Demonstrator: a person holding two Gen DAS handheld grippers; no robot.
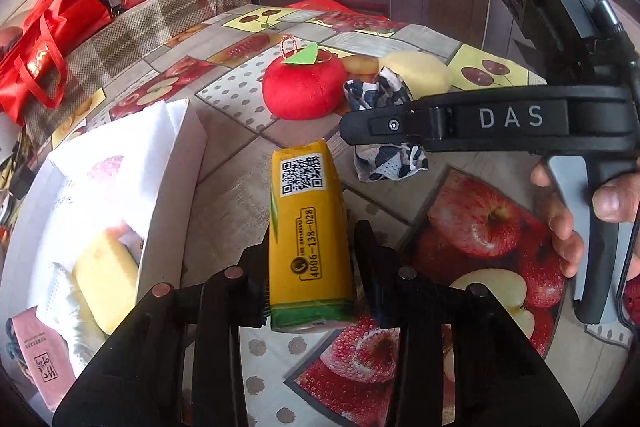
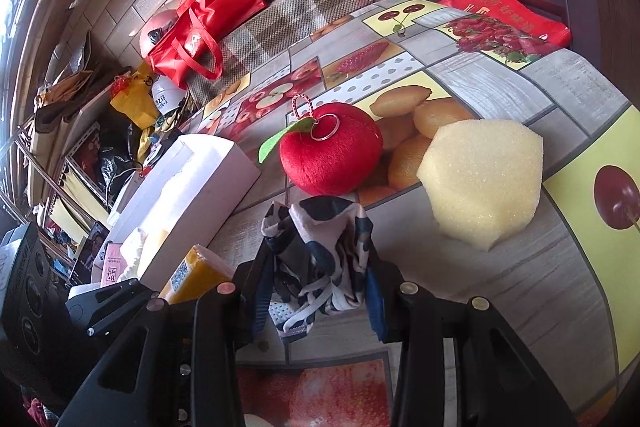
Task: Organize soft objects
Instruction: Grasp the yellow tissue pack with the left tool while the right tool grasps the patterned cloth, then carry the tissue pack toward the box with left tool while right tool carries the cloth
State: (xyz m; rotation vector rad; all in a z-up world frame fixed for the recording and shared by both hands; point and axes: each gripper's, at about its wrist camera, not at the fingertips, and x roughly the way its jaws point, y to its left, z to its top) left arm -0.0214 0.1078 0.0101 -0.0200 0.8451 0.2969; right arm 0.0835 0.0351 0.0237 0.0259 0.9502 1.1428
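So over on the left there's a white box (image 1: 176, 163) on the fruit-print tablecloth (image 1: 420, 195), with a yellow sponge (image 1: 106, 273) and some white cloth already in it. Just right of the box, the left gripper (image 1: 310, 267) has its fingers clamped on a yellow pack (image 1: 306, 227) with a QR code. Further right, the right gripper (image 2: 316, 267) is squeezing a black-and-white patterned cloth (image 2: 320, 247). Behind that cloth sits a red plush apple (image 2: 332, 159), and right of the apple a pale yellow foam chunk (image 2: 480, 183), both loose on the table.
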